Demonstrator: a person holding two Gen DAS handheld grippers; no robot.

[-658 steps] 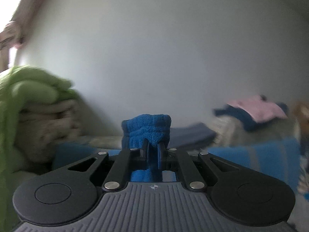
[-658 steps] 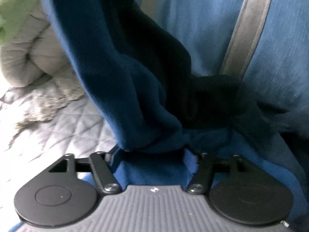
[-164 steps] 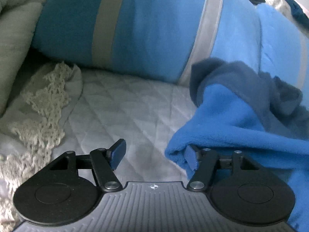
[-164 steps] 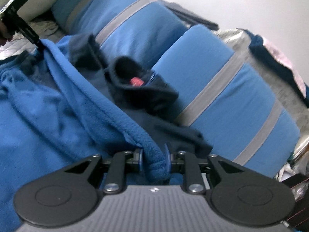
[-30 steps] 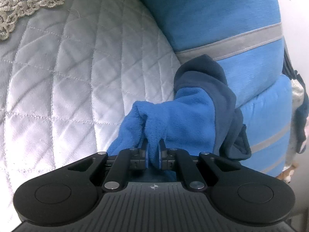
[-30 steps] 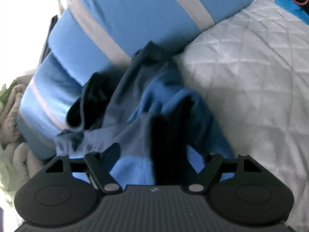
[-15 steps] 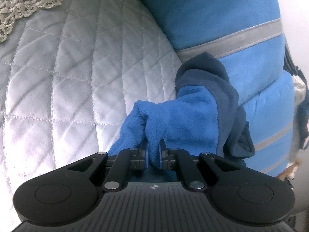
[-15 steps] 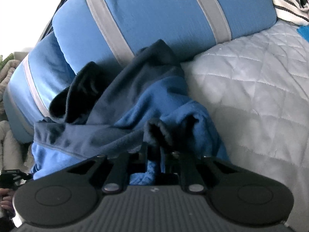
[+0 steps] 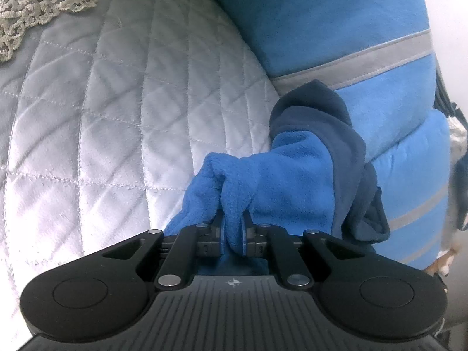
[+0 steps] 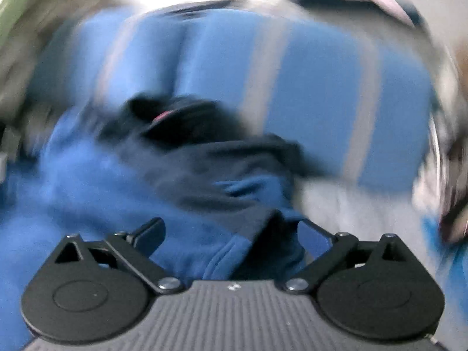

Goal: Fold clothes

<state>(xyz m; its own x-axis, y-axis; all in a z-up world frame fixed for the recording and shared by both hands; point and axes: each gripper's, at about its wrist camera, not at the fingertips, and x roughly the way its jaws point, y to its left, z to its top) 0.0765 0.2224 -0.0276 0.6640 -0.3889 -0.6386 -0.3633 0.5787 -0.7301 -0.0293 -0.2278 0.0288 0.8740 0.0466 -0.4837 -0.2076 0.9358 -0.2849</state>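
The left wrist view is sharp and evenly lit by soft daylight; the quilted bedspread (image 9: 117, 122) shines pale, close to glare at the lower left, with gentle shadows in its stitched folds. Fisheye bending curves the striped pillows (image 9: 336, 46) and darkens the corners. The right wrist view is heavily motion-blurred: the blue fleece (image 10: 111, 187) and pillows smear, and the top blows out white.

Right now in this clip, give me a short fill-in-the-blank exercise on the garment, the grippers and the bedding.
1. The left gripper is shut on a fold of the ____ fleece garment.
2. The right gripper has its jaws ____.
3. The garment lies on a quilted ____ bedspread.
4. The blue pillow bears a ____ stripe.

Missing words: blue; opening; white; grey
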